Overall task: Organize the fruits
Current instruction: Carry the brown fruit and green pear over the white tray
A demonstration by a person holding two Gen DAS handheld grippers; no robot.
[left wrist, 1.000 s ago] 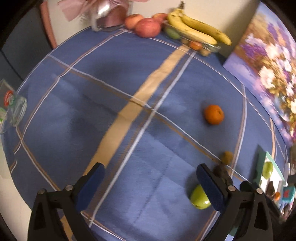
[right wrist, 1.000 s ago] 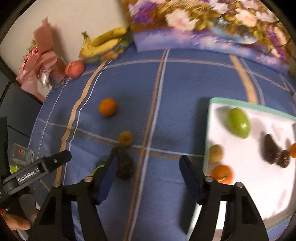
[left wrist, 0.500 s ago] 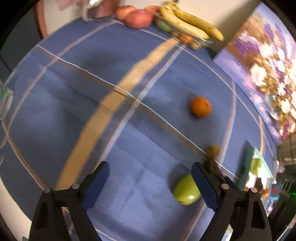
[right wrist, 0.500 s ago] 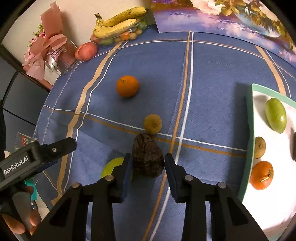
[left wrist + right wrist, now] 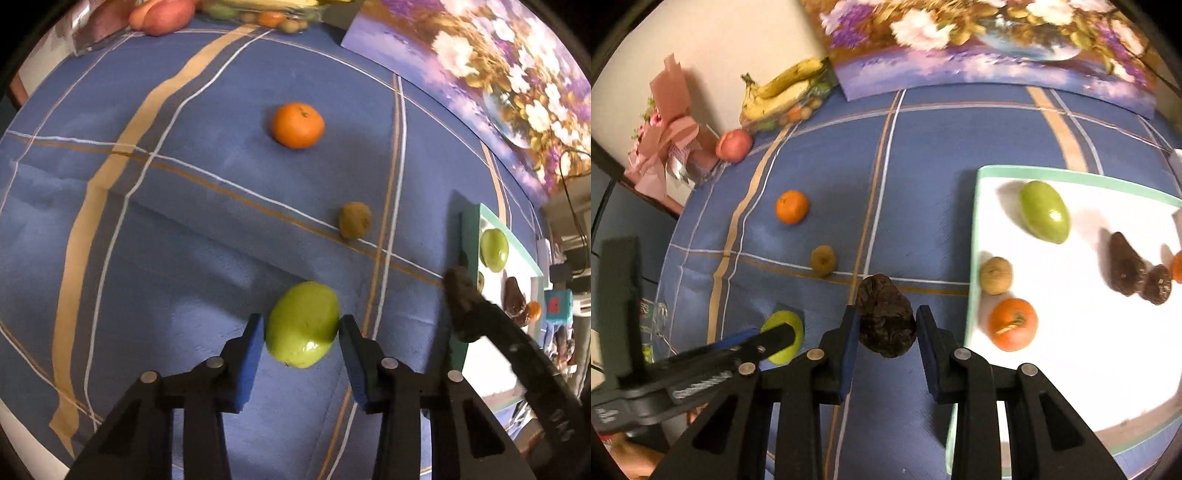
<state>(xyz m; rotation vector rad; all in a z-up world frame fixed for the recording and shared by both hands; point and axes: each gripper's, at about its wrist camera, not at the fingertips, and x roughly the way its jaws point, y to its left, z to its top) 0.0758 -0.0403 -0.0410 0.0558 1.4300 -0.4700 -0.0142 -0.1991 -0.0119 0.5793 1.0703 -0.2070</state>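
Observation:
My left gripper [image 5: 302, 332] is closed around a green fruit [image 5: 302, 325] on the blue cloth; its pads touch both sides. It also shows in the right wrist view [image 5: 783, 341]. My right gripper [image 5: 884, 328] is shut on a dark wrinkled fruit [image 5: 885, 315], held above the cloth; it shows in the left wrist view [image 5: 461, 295]. An orange [image 5: 297, 124] and a small brown fruit [image 5: 354, 220] lie on the cloth. A white tray [image 5: 1071, 350] with a green rim holds a green fruit [image 5: 1044, 211], an orange [image 5: 1013, 324], a brown fruit [image 5: 996, 275] and dark fruits [image 5: 1124, 264].
At the back stand bananas [image 5: 783, 92] over a dish of small fruits, a red apple [image 5: 734, 145], a pink bouquet [image 5: 665, 136] and a flower painting [image 5: 990, 40]. A glass [image 5: 652, 314] stands at the table's left edge.
My left gripper moved to the green fruit and closed on it. My right gripper closed on the dark wrinkled fruit and carried it right, toward the tray.

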